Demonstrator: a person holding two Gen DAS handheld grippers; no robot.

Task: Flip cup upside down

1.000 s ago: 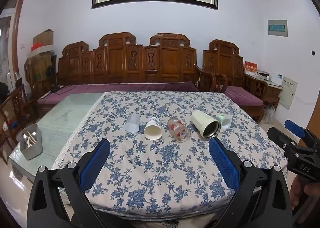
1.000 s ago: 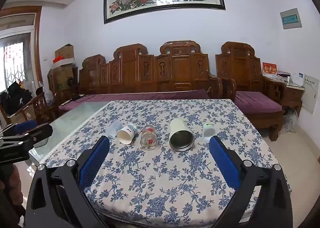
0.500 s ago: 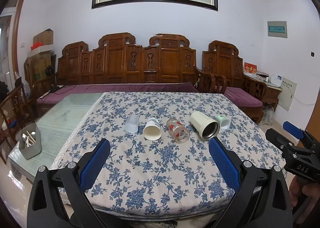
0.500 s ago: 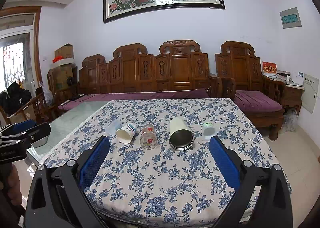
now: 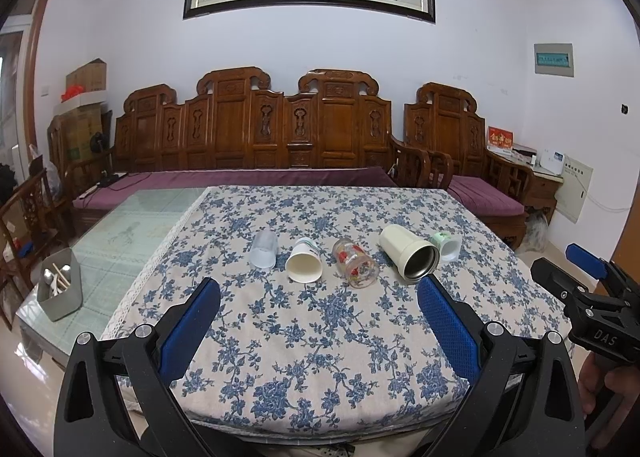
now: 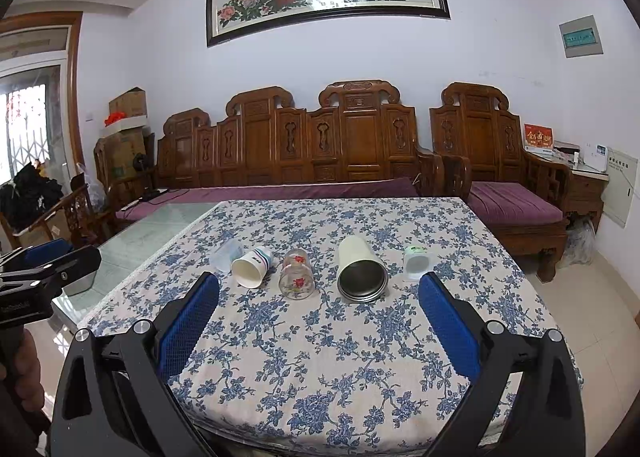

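Little is changed since a second ago: both tools, left tool (image 5: 318,311) and right tool (image 6: 319,307), are kept spread and empty at the worktop's near edge. The cream steel-lined cup (image 6: 360,271) lies sideways mid-worktop, untouched; approach is pending.

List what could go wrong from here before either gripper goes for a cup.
1. All five cups lie on their sides; the cream steel tumbler and flowered glass could roll when nudged.
2. The cups sit close together, so open fingers reaching for the paper cup may bump the clear plastic cup.
3. The loose tablecloth could bunch if dragged.
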